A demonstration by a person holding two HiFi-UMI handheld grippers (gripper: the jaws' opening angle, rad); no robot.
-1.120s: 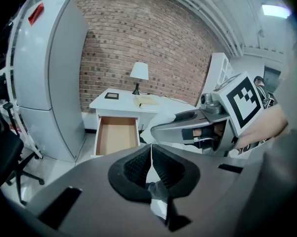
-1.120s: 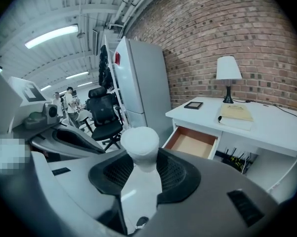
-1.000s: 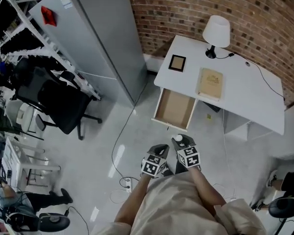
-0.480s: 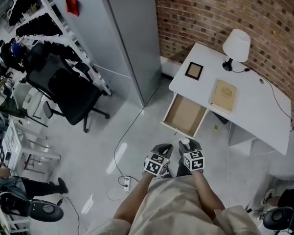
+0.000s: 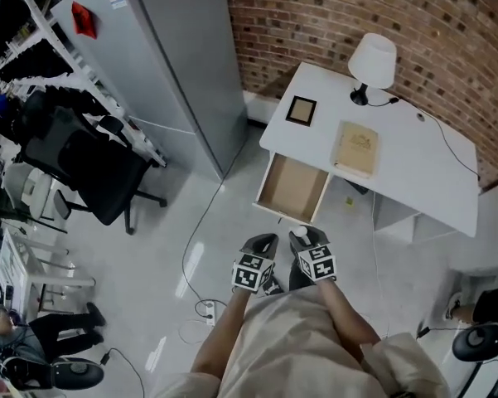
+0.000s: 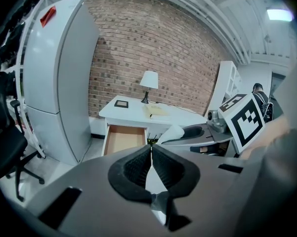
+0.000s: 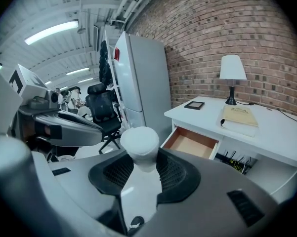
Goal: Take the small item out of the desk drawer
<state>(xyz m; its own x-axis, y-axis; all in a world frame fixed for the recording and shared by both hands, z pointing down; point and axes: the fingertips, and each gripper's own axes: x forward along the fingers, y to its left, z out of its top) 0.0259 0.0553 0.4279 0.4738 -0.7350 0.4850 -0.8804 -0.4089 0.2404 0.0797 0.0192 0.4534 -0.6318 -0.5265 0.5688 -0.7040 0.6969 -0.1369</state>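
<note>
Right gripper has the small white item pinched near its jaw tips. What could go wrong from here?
1. The white item sits high between the right gripper's pads, its top proud of the tips; a jolt might slip it out.
2. The drawer stands open, jutting out: easy to bump.
3. A floor cable and power strip lie near the person's feet: possible trip.

Far ahead of the right gripper [image 5: 302, 237], white lamp [image 5: 373, 60] close to the brick wall [image 5: 356, 7]; nearer, tan book [image 5: 355, 148] lying flat, small dark picture frame [image 5: 301, 109] to its left. Ahead and left of the left gripper [image 5: 263, 242], tall grey fridge [image 5: 170, 65]. Well off to the left, black office chair [image 5: 83, 168]. Near that gripper's left, cable [image 5: 200, 230] trailing over the floor [image 5: 149, 247], power strip [image 5: 209, 309] behind.
</note>
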